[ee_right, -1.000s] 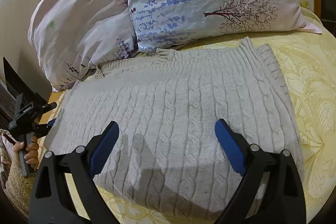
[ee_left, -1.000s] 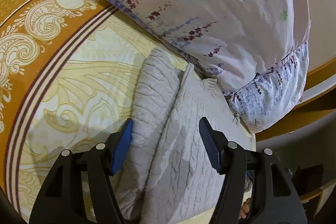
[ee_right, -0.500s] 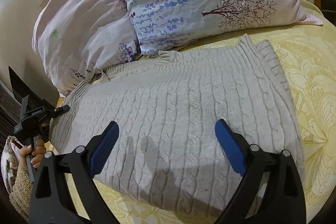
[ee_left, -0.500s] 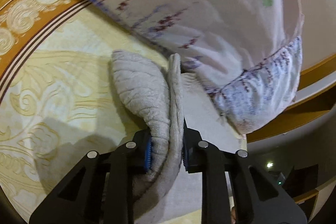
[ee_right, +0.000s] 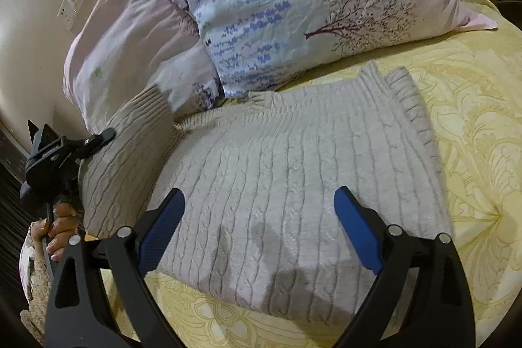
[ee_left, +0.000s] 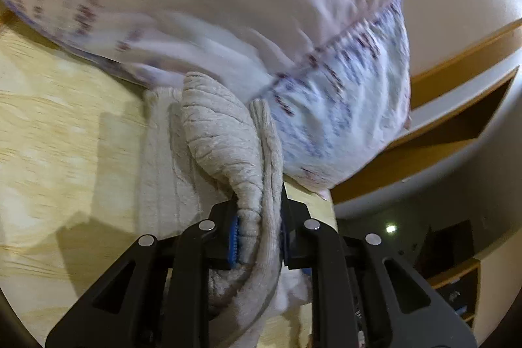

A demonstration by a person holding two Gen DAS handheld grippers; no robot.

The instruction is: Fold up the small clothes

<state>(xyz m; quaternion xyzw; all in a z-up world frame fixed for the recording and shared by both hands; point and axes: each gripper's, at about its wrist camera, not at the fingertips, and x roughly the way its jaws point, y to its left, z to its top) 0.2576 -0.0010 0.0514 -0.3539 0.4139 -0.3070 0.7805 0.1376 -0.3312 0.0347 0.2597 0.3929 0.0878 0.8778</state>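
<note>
— Where's the sweater [ee_right: 293, 185]?

— Spread on the yellow bedspread [ee_right: 473, 126], right below the two floral pillows [ee_right: 293, 5]. Its left edge is lifted off the bed and curls up against the pink pillow [ee_right: 130, 31].

— Who's lifting it?

— The left gripper [ee_left: 257, 234]. Its blue pads are clenched on a bunched fold of the knit.

— And the right gripper [ee_right: 257, 234]?

— Fingers spread wide, hovering over the near hem, gripping nothing. The person's left hand [ee_right: 60, 229] shows at the bed's edge.
</note>
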